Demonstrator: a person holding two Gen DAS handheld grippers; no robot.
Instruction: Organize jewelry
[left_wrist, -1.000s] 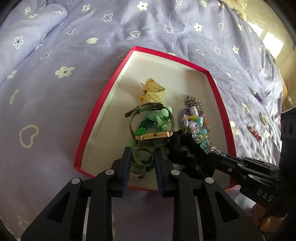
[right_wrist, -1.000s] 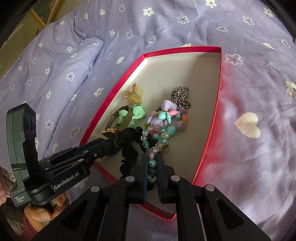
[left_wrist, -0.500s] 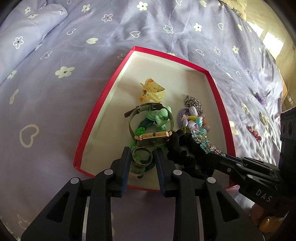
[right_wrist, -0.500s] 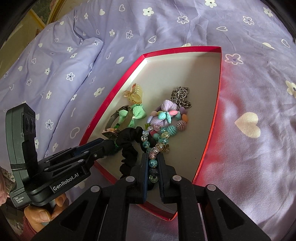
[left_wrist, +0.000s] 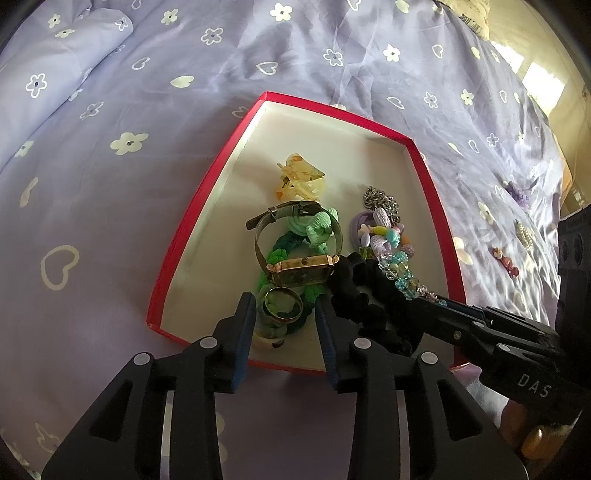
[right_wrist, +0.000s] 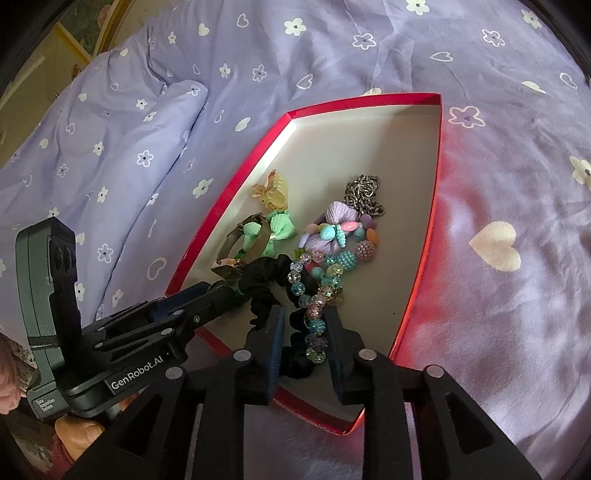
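Both sets of jaws have spread since a second ago and are opening. The left gripper (left_wrist: 284, 314) straddles the ring (left_wrist: 282, 303) without pinching it; the right gripper (right_wrist: 304, 332) flanks the beaded bracelet (right_wrist: 314, 314), pads off. Everything sits in the red box (left_wrist: 177, 243).

A home bedroom: a bed (left_wrist: 155, 229) covered in lilac bedding printed with white flowers and hearts, a matching pillow (right_wrist: 122, 147), yellow walls beyond.
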